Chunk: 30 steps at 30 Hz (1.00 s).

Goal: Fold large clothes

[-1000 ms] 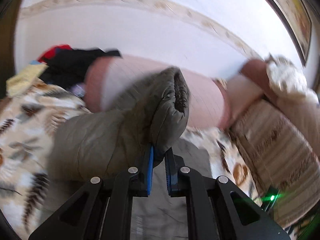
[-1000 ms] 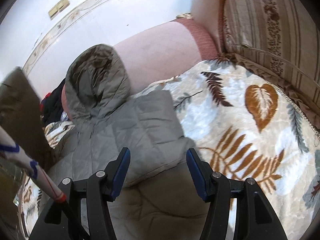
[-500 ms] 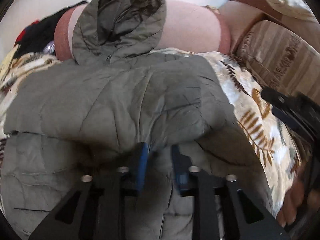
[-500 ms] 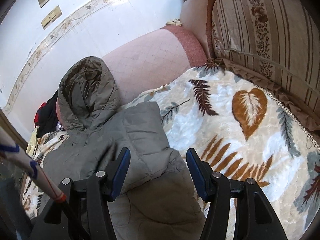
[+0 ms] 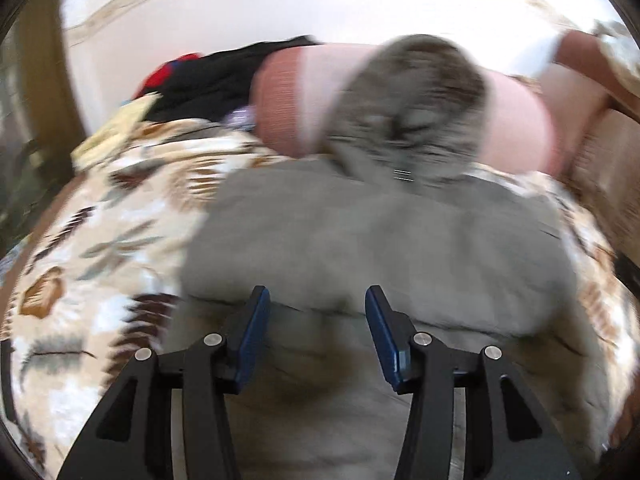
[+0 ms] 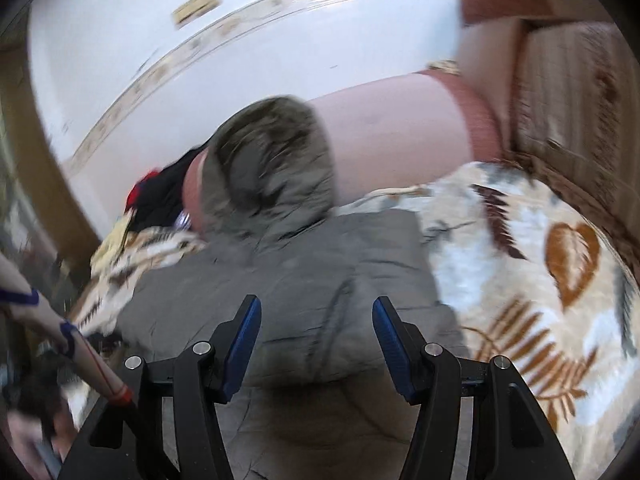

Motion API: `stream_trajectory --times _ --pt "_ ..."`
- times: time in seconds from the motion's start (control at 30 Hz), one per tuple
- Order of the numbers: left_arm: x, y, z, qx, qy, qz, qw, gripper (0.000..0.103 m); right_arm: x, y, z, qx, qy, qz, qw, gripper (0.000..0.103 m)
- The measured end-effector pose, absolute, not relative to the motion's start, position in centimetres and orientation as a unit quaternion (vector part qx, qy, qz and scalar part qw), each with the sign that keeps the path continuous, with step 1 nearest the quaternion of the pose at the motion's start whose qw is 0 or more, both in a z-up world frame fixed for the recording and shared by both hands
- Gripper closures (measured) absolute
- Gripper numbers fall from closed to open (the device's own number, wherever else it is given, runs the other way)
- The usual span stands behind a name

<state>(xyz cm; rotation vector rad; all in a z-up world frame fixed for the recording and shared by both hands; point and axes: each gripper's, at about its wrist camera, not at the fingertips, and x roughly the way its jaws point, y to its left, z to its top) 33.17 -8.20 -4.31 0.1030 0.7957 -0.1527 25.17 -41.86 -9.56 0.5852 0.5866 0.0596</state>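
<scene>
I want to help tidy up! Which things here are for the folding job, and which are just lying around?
For the job:
- grey puffy jacket
- left claw, opening, nothing in it
- right claw, closing, nothing in it

Just lying around:
- leaf blanket
- pink bolster
- black and red clothes

- Left gripper (image 5: pixel 316 300): jaws opening, nothing pinched between them.
- Grey padded jacket (image 5: pixel 380 240): lying on leaf-print blanket (image 5: pixel 100 248); hood (image 5: pixel 412 108) against pink bolster (image 5: pixel 288 96).

A white wall (image 6: pixel 120 60) with a patterned border ran behind a pink bolster (image 5: pixel 516 120) and a leaf-print blanket (image 6: pixel 540 280).
</scene>
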Motion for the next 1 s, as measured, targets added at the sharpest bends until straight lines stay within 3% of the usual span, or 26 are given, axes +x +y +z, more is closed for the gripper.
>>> stream_trajectory --times 0.23,0.53,1.0 --pt "38.1 -6.9 -7.5 0.036 0.413 -0.037 0.909 0.054 27.8 -38.6 -11.0 0.229 0.319 0.056 0.918 0.049" --pt "38.0 -7.5 -10.5 0.053 0.419 -0.030 0.906 0.054 31.0 -35.8 -16.1 0.177 0.425 0.056 0.886 0.050" --pt "31.5 -9.0 -7.3 0.076 0.383 -0.061 0.919 0.054 28.7 -36.6 -13.8 0.197 0.398 0.057 0.894 0.050"
